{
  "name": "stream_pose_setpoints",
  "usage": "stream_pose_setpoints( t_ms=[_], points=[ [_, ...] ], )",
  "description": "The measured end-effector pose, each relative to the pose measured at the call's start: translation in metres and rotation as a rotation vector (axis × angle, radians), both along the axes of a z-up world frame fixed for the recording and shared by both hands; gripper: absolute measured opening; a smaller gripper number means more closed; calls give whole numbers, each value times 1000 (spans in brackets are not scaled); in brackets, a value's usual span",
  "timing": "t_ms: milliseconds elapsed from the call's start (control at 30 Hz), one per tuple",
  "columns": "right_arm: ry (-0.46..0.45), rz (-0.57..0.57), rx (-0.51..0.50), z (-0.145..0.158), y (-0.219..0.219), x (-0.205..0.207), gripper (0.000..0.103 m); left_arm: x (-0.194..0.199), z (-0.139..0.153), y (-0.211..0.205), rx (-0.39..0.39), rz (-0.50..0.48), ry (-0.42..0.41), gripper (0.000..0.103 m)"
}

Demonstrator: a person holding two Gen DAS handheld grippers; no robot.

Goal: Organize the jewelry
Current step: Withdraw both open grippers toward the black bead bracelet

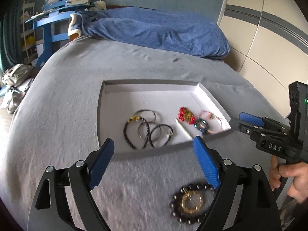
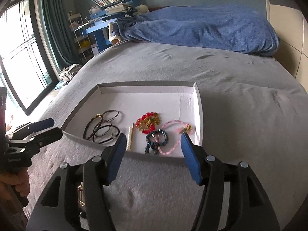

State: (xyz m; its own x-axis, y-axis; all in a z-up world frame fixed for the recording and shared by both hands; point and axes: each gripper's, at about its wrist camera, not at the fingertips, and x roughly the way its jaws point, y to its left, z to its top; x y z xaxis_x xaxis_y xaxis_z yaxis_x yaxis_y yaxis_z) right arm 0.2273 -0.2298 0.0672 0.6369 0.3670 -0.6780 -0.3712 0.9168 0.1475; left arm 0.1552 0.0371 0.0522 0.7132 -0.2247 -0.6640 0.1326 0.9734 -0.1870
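A white shallow tray lies on the grey bed. In its left part sit several black cord bracelets. Its right part holds a red bead bracelet, a teal bead bracelet and a pink cord bracelet. A black bead bracelet with a gold ring rests on the bed in front of the tray. My left gripper is open and empty before the tray's near edge. My right gripper is open and empty at the tray's near right corner.
A white and gold stick lies in the tray's middle. A blue blanket is heaped at the far end of the bed. A blue desk with books, a window and bags on the floor are to the left; a wardrobe is to the right.
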Motion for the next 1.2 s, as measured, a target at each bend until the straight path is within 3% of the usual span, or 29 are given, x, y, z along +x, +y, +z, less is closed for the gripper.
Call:
stream_pose_setpoints(
  t_ms=[300, 967, 1033, 1100, 1200],
  points=[
    [18, 0, 10, -9, -4, -33, 61, -38, -13, 3, 23, -27, 20, 84],
    [71, 31, 2, -33, 5, -67, 64, -73, -37, -17, 53, -80, 49, 84],
    [74, 26, -2, -35, 2, -68, 65, -73, -36, -25, 60, -104, 39, 79],
    [79, 16, -6, -37, -4, -68, 65, -73, -38, -35, 74, -136, 41, 62],
    [91, -4, -3, -42, -14, -67, 66, -69, -42, -45, 70, -173, 63, 50]
  ],
)
